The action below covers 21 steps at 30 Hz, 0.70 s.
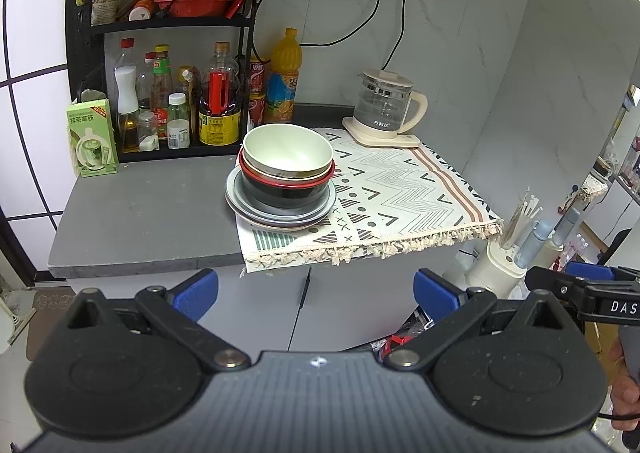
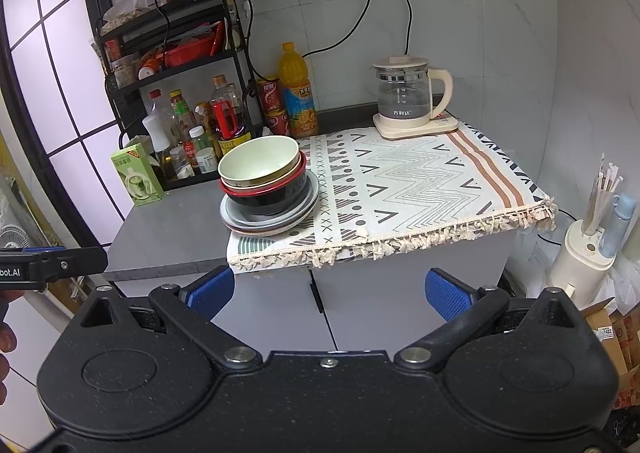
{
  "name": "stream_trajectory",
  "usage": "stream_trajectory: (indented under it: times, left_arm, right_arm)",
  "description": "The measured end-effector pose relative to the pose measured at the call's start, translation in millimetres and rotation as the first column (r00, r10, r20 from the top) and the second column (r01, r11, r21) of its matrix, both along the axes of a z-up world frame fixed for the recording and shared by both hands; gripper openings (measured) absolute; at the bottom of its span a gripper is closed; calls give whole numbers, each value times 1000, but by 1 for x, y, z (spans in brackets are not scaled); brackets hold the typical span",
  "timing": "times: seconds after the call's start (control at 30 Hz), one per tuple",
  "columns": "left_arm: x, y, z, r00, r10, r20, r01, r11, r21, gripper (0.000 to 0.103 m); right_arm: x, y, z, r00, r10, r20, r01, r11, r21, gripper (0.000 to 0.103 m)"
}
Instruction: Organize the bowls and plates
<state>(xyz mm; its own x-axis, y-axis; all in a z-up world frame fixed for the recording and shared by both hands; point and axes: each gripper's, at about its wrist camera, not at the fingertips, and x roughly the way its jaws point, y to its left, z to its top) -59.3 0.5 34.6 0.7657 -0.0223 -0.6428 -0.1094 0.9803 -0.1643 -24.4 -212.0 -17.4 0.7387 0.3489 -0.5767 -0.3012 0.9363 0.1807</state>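
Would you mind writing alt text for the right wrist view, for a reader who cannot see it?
A stack of bowls on plates sits at the left edge of a patterned cloth on a grey counter, with a glass kettle behind. In the foreground the right hand-held gripper is open and empty, short of the counter; the left hand-held gripper pokes in at the left edge.

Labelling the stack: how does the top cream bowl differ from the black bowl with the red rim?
The cream bowl is pale inside and out; the black bowl is dark with a red rim. The cream bowl sits topmost, tilted toward the camera, its inside open to view; the black bowl is lowest of the bowls, resting on the grey plates, with other bowls nested in it. Both are round, upright and in one stack at the patterned cloth's edge.
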Motion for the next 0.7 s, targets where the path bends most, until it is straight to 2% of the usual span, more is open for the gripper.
stream_trajectory:
  times: [0.7]
  left_arm:
    - [2, -1, 1, 1000, 12, -7, -12, 1000, 1, 103]
  right_arm:
    - [3, -3, 0, 1000, 1, 4, -1, 1000, -1, 103]
